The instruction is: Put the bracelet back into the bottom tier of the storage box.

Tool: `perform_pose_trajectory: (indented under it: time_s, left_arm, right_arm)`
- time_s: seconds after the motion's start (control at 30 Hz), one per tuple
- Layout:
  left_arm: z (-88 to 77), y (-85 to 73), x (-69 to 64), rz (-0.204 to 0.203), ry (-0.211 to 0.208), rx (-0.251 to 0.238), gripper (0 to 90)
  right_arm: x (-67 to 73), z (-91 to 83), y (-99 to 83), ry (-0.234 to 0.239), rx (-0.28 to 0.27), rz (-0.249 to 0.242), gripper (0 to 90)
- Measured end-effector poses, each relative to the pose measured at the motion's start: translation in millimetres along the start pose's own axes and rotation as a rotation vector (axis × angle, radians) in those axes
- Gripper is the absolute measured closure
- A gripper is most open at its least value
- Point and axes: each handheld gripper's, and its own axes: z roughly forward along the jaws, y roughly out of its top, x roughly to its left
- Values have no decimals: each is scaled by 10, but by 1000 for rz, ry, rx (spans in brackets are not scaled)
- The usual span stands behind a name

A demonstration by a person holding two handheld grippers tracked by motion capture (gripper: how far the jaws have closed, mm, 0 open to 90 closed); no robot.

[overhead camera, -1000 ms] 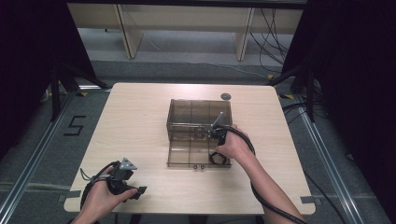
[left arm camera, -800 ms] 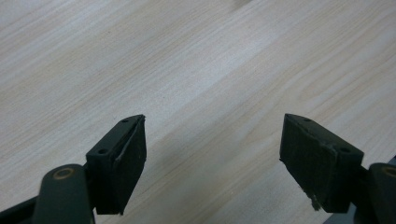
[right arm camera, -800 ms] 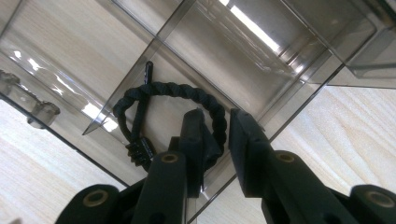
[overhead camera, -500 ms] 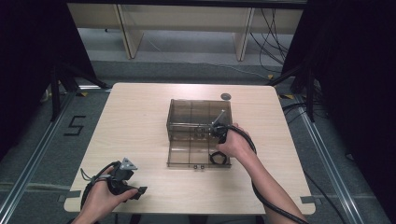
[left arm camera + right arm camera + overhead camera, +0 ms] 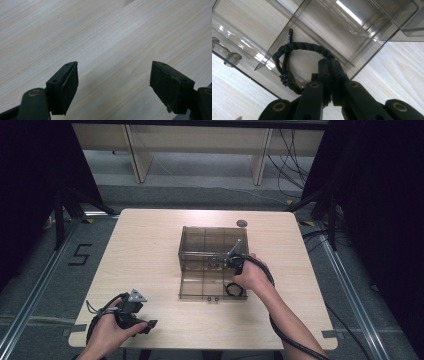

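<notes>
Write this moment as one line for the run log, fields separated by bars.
right gripper: shut on braided black bracelet | bracelet: over clear compartment box | left gripper: open, idle above table

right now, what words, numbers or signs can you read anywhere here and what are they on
"5": black mark on the grey floor left of the table.
The braided black cord loop in the clear plastic box has a small tag; any print on it is too small to read.
Nothing readable on the box, the table or the grippers.
</notes>
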Motion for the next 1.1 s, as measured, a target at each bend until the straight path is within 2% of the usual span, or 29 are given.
perform_pose_trajectory:
  time_s: [0.07, 0.27, 0.3, 0.37, 0.5, 0.53, 0.57, 0.6, 0.63, 0.7, 0.73, 0.77, 0.83, 0.9, 0.97, 1.0, 1.03, 1.07, 1.1]
  left_arm:
    - [0, 0, -2, -2, 1, 0, 229]
    - [-2, -2, -1, 3, 6, -5, 228]
    - [0, -1, -2, 2, 6, -5, 229]
    - [-2, 0, -5, -3, 4, 4, 228]
    - [0, -1, -5, -3, 3, 0, 228]
    - [-1, 0, -5, -3, 4, 0, 228]
    - [0, -1, -3, -2, 3, 0, 228]
    - [-1, -2, -5, -4, 5, 1, 228]
    - [0, -2, -4, -3, 4, 1, 228]
    - [1, -1, -4, -3, 3, 2, 228]
    - [1, 0, -4, -3, 3, 2, 228]
    - [0, 0, -5, -3, 3, 2, 228]
    - [0, -1, -4, -3, 4, 2, 228]
    - [-1, -3, -5, -1, 6, -1, 228]
    - [-2, -3, -5, -1, 7, 1, 228]
    - [2, -1, -1, -2, 2, 3, 228]
    - [3, -1, -4, -3, 3, 4, 228]
    - [3, -1, -4, -2, 2, 4, 228]
    - [4, -1, -4, -2, 2, 5, 228]
  right_arm:
    - [-12, 6, -1, -5, -17, -21, 885]
    - [-20, -17, -12, -4, -26, -8, 869]
    - [-38, -14, -19, 5, -34, -25, 865]
    - [-31, -33, -15, 4, -37, -6, 857]
    - [-50, -43, -33, -6, -46, -32, 839]
    - [-48, -42, -36, 5, -48, -21, 831]
    - [-24, -53, -37, 20, -31, 16, 823]
    - [-35, -54, -42, 12, -35, 5, 822]
    - [-48, -55, -50, 10, -46, -26, 818]
    - [-37, -70, -57, 6, -51, -12, 813]
    - [-41, -80, -65, 10, -50, -24, 811]
    - [-24, -97, -67, 17, -42, 1, 810]
    - [-46, -110, -78, 6, -61, -37, 808]
    - [-30, -141, -92, 14, -53, -13, 803]
    - [-44, -157, -112, 9, -62, -30, 796]
    - [-42, -171, -121, 14, -63, -16, 794]
    - [-83, -170, -127, 9, -83, -73, 791]
    - [-65, -188, -147, 12, -70, -32, 788]
    - [-109, -189, -150, 9, -87, -86, 785]
